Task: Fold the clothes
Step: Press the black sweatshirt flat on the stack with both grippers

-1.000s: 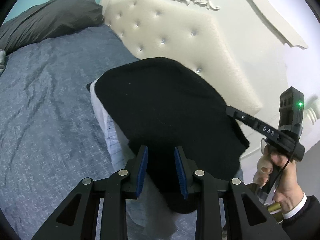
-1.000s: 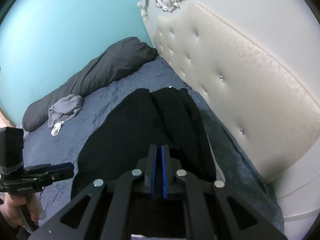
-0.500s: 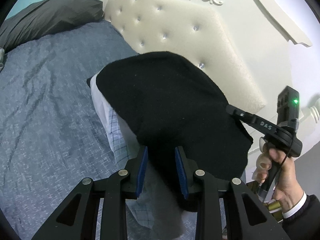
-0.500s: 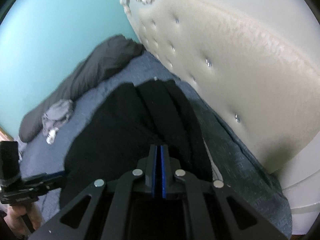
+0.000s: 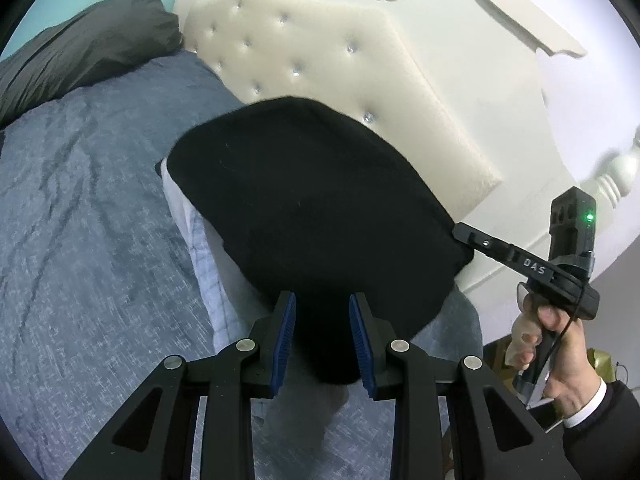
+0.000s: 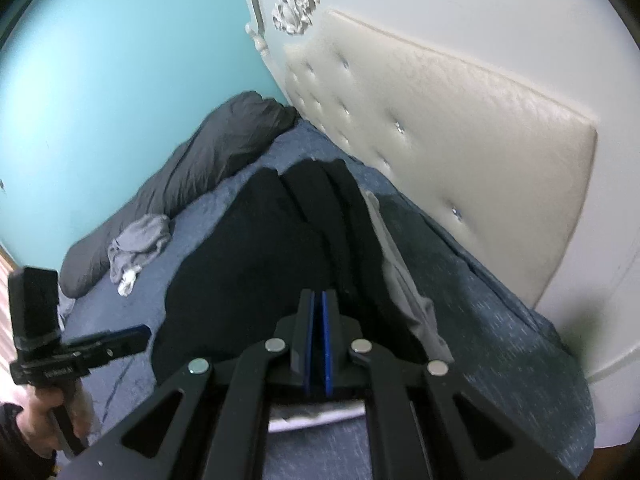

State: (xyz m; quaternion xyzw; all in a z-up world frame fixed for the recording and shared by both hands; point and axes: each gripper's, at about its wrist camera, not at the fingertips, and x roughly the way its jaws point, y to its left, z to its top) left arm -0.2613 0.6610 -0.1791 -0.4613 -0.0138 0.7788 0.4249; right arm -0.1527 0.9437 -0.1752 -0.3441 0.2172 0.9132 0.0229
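A black garment (image 5: 312, 208) hangs spread in the air over the blue bed, near the headboard; it also shows in the right wrist view (image 6: 280, 248). My left gripper (image 5: 322, 336) has its jaws apart, with a bunched fold of the garment between the blue pads. My right gripper (image 6: 318, 340) is shut on the garment's edge, pads pressed together. It shows in the left wrist view (image 5: 464, 232), gripping the garment's right corner. The left gripper shows in the right wrist view (image 6: 136, 336).
A white checked garment (image 5: 192, 224) lies under the black one. A dark grey pillow (image 5: 84, 52) lies at the far end. A grey crumpled garment (image 6: 140, 240) lies by the pillow. The tufted cream headboard (image 5: 320, 64) runs along the right.
The black garment has been raised and drawn toward me. The right gripper has moved up and right with its corner. The right wrist view has swung toward the wall.
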